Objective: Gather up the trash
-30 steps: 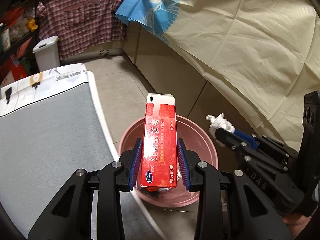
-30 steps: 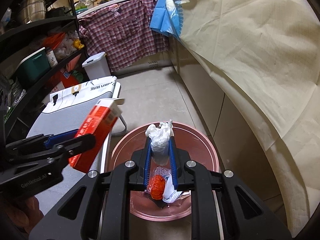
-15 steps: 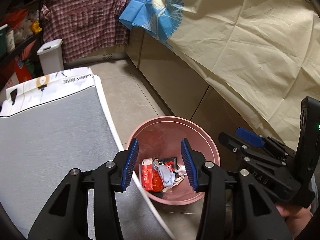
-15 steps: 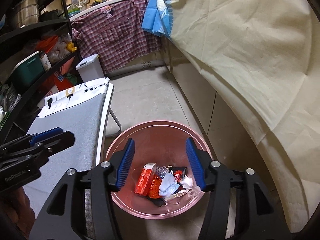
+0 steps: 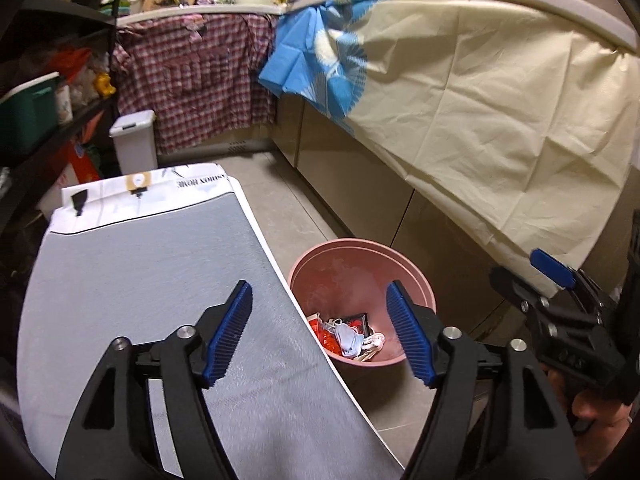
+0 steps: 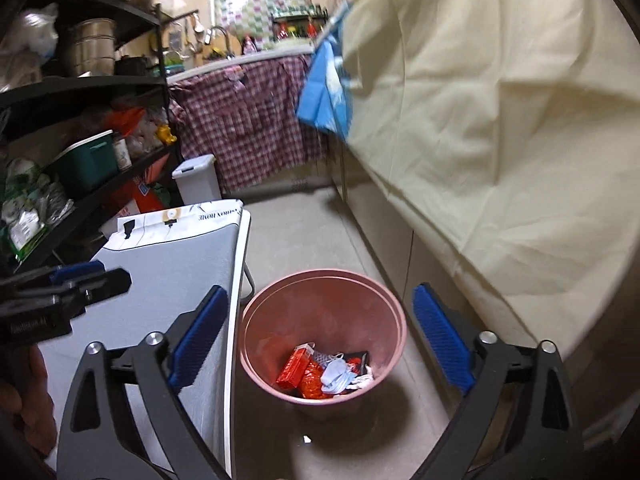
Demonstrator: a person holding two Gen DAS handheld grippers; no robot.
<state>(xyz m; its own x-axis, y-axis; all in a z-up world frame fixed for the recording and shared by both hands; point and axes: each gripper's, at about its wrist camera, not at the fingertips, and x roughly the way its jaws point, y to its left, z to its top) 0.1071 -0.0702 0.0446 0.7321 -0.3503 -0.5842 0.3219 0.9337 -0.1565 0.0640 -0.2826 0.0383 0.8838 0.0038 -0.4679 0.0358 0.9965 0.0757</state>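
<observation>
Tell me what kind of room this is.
Likely a home kitchen or utility corner: a sink faucet on a cluttered counter, a black shelf rack of pots and containers, and a pink trash bin on tile.

Narrow kitchen with beige tiled floor point(image 5: 280, 216). On one side, low cabinets point(image 5: 360, 184) under a cream sheet point(image 5: 500, 112) and blue cloth point(image 5: 320, 60); on the other, a black shelf rack point(image 6: 92, 88). At the far end, a checked shirt point(image 5: 200, 80) hanging from the counter, white lidded bin point(image 5: 134, 140) below.

A red carton point(image 6: 295, 368), a crumpled pale mask point(image 6: 335, 376) and white tissue point(image 6: 362, 380) lie jumbled at the bottom of the upright pink bin point(image 6: 320, 304).
</observation>
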